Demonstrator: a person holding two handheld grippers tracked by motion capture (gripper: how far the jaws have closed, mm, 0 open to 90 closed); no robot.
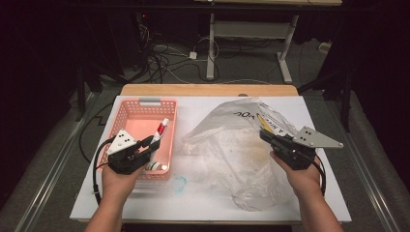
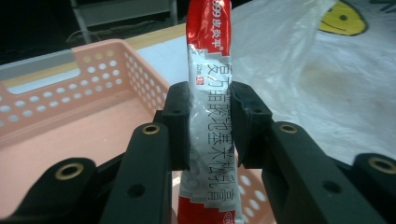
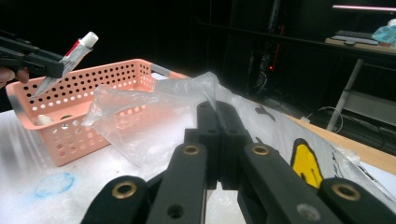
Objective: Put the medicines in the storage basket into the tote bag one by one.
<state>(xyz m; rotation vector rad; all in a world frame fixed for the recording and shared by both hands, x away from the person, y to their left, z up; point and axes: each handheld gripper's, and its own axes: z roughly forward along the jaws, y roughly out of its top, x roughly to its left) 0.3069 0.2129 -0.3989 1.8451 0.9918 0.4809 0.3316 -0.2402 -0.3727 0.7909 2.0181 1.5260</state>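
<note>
Jaws clamped: left gripper (image 1: 151, 142) on a tube (image 1: 161, 129), right gripper (image 1: 266, 136) pinching the bag (image 1: 232, 150). High view: tube held over the pink basket (image 1: 126, 114), cap up and away; bag spread across the white table (image 1: 203, 203) beside the basket. Left gripper view: pads pressed on both sides of the red-and-silver tube (image 2: 210, 116), basket (image 2: 65, 107) behind, bag (image 2: 299, 70) to the right. Right gripper view: jaws fully closed on a fold of clear bag (image 3: 154, 112); farther off, left gripper (image 3: 44, 66) holding the tube (image 3: 74, 51) above the basket (image 3: 84, 98).
</note>
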